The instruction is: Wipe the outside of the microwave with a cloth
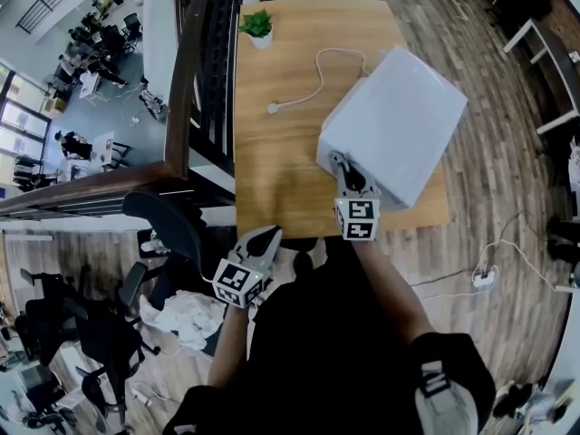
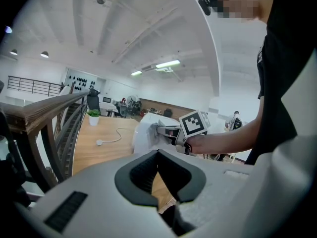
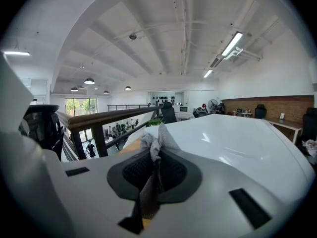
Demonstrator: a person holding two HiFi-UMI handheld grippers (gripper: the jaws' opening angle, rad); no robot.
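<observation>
The white microwave (image 1: 399, 125) stands on the right half of the wooden table (image 1: 272, 170). My right gripper (image 1: 349, 178) is at the microwave's near left corner, shut on a crumpled pale cloth (image 3: 153, 142) that sticks up from its jaws against the white top (image 3: 233, 143). In the left gripper view the right gripper (image 2: 159, 130) presses the cloth (image 2: 151, 133) to the microwave (image 2: 139, 129). My left gripper (image 1: 265, 238) hangs below the table's near edge, jaws shut with nothing between them (image 2: 158, 155).
A small potted plant (image 1: 257, 25) stands at the table's far left corner. A white cable (image 1: 317, 80) trails from the microwave across the tabletop. A dark railing (image 1: 195, 80) runs along the table's left side. An office chair (image 1: 172, 225) stands near my left gripper.
</observation>
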